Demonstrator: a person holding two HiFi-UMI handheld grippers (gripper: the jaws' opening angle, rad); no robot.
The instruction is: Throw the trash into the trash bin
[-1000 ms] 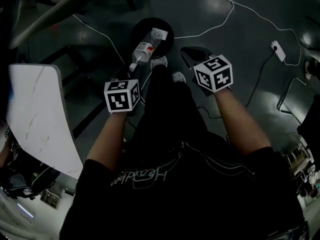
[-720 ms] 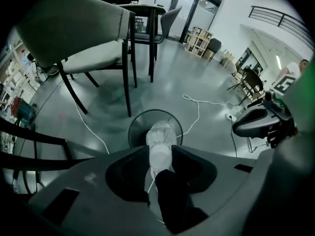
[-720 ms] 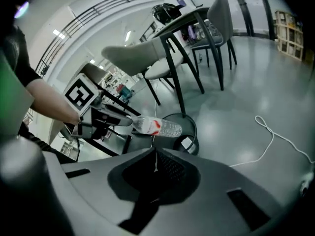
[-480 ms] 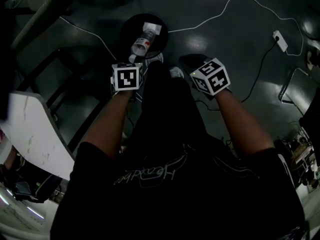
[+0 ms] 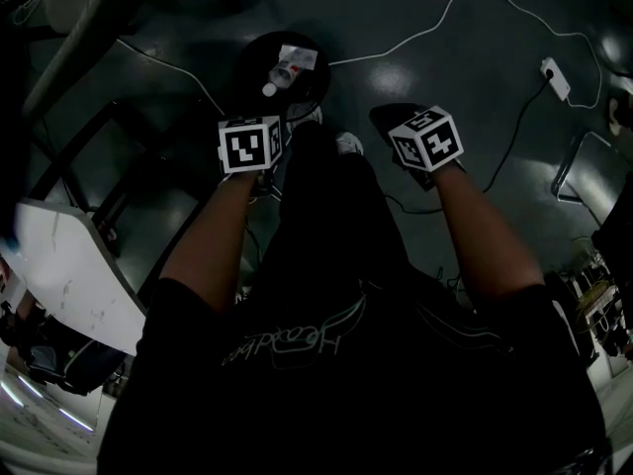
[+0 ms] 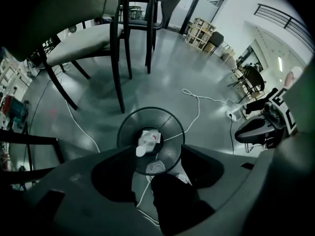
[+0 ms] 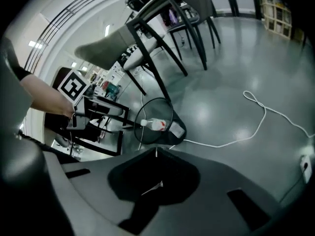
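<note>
Bottle (image 5: 282,71) fallen into bin (image 5: 243,65); left claw (image 6: 160,180) just opened, empty; right claw (image 7: 156,154) clenched; both angled down. One bottle, one bin.

The person wears a black T-shirt (image 5: 326,404) with pale outlined script (image 5: 287,342) across the chest, and its short sleeves (image 5: 183,310) end above the elbows. Below it are black trousers (image 5: 331,206) and light shoes (image 5: 347,146). Each pair of tongs bears a white cube printed with black square markers: the left cube (image 5: 250,144) and the right cube (image 5: 426,139). The left tongs (image 6: 157,154) and right tongs (image 7: 156,154) have broad, smooth grey moulded jaws with dark rounded hollows near the middle and dark rectangular slots further out. Beyond its cube, the right tongs' body is black and rounded.
</note>
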